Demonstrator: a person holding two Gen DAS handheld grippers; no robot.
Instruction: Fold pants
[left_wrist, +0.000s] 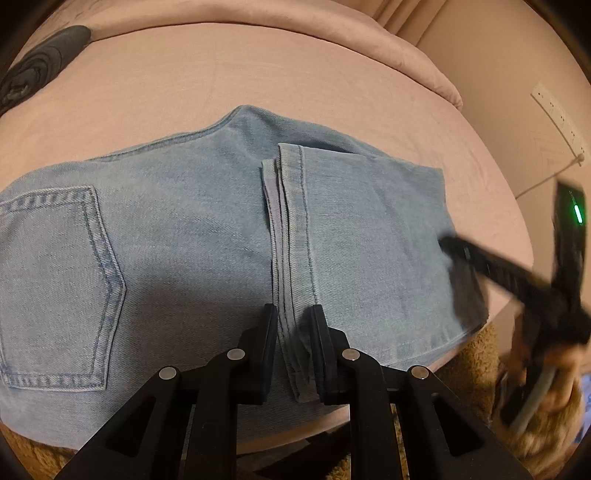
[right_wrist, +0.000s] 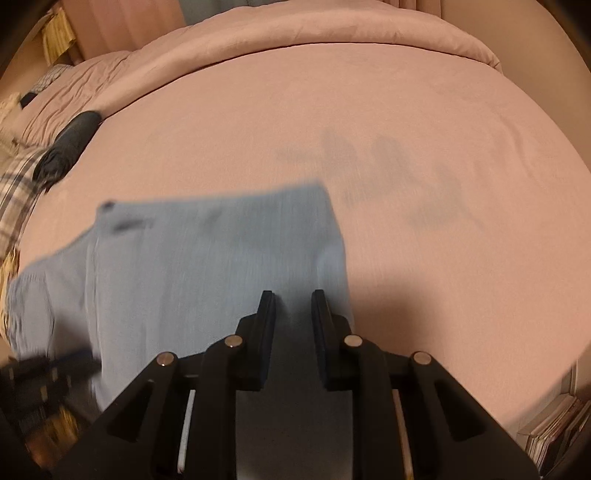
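Light blue jeans (left_wrist: 192, 229) lie folded on the pink bed (left_wrist: 258, 74), with a back pocket (left_wrist: 55, 284) showing at the left. The leg hems (left_wrist: 284, 221) lie flat across the middle. My left gripper (left_wrist: 294, 310) hangs over the near end of the hems, jaws a narrow gap apart, and the hem runs unlifted beneath them. My right gripper (left_wrist: 448, 245) is blurred at the jeans' right folded edge. In the right wrist view, my right gripper (right_wrist: 293, 295) also has a narrow gap, with only shadowed jeans (right_wrist: 207, 251) visible through it. The left gripper (right_wrist: 55, 365) shows blurred at lower left.
A dark rolled garment (left_wrist: 40, 62) lies at the bed's far left, also seen as a dark roll (right_wrist: 70, 144) beside plaid cloth (right_wrist: 18, 184). A folded-back duvet (right_wrist: 332, 33) lines the far side. A white power strip (left_wrist: 557, 122) is on the right, and a brown fuzzy rug (left_wrist: 472, 354) is below the bed edge.
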